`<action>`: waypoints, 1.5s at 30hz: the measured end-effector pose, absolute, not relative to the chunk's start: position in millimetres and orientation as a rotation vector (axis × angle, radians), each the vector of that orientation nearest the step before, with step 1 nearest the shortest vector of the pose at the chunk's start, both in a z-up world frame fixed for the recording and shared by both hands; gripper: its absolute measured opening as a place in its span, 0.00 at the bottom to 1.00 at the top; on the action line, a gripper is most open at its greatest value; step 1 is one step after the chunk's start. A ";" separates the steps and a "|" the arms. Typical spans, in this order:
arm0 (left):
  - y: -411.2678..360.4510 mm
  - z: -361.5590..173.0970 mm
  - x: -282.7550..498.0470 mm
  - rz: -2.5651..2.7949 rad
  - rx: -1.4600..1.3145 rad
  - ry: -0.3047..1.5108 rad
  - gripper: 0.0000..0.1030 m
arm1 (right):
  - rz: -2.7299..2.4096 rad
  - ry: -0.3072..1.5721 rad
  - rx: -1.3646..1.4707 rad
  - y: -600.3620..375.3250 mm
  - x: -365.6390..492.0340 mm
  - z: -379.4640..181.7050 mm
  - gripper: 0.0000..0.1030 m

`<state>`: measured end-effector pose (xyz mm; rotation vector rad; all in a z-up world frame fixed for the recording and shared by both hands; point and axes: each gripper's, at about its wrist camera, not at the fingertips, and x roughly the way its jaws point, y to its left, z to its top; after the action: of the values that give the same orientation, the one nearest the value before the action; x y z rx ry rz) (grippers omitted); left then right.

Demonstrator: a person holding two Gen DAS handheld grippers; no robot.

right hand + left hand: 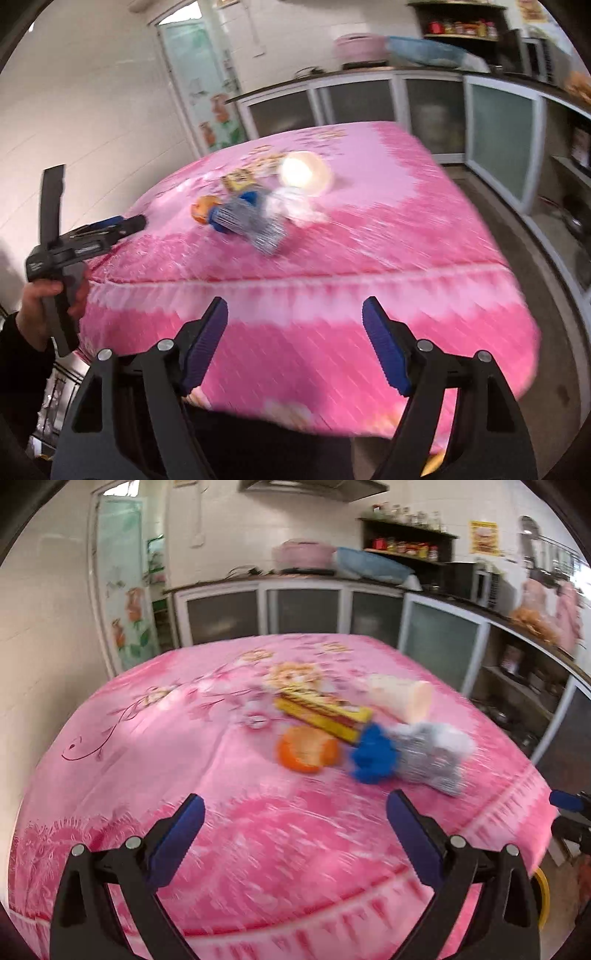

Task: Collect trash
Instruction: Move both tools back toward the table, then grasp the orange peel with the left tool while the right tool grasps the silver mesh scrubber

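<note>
Leftmost, the left hand-held gripper [295, 808] hovers over the pink table [147, 738], jaws wide and empty. Ahead lie the orange peel [308, 749], yellow box [325, 710] and crumpled wrapper [428, 757]. The right hand-held gripper [295, 317] hangs at the table's edge, equally spread, holding nothing.

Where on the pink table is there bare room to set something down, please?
The tablecloth is bare left of the orange peel and along the near edge before the left gripper. It is crowded around the yellow box, blue wad and cup.
</note>
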<state>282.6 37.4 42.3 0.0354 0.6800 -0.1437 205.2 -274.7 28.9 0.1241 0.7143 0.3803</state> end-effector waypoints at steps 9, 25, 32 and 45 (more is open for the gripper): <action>44.1 22.0 341.2 -0.103 0.052 0.747 0.92 | 0.404 0.772 0.083 -229.3 265.7 19.6 0.61; 24.2 -1.0 405.1 -0.155 0.061 0.845 0.92 | 0.399 0.839 0.072 -212.1 303.9 -3.1 0.59; 31.4 -12.7 416.0 -0.177 -0.071 0.889 0.88 | 0.427 0.871 0.082 -207.4 310.9 -6.6 0.52; 34.8 -16.0 418.5 -0.183 -0.100 0.899 0.57 | 0.419 0.890 0.069 -200.6 311.9 -8.5 0.30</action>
<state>418.5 34.8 -16.0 -0.1001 0.8988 -0.1826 311.9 -200.6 -8.5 0.0689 0.8901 0.4187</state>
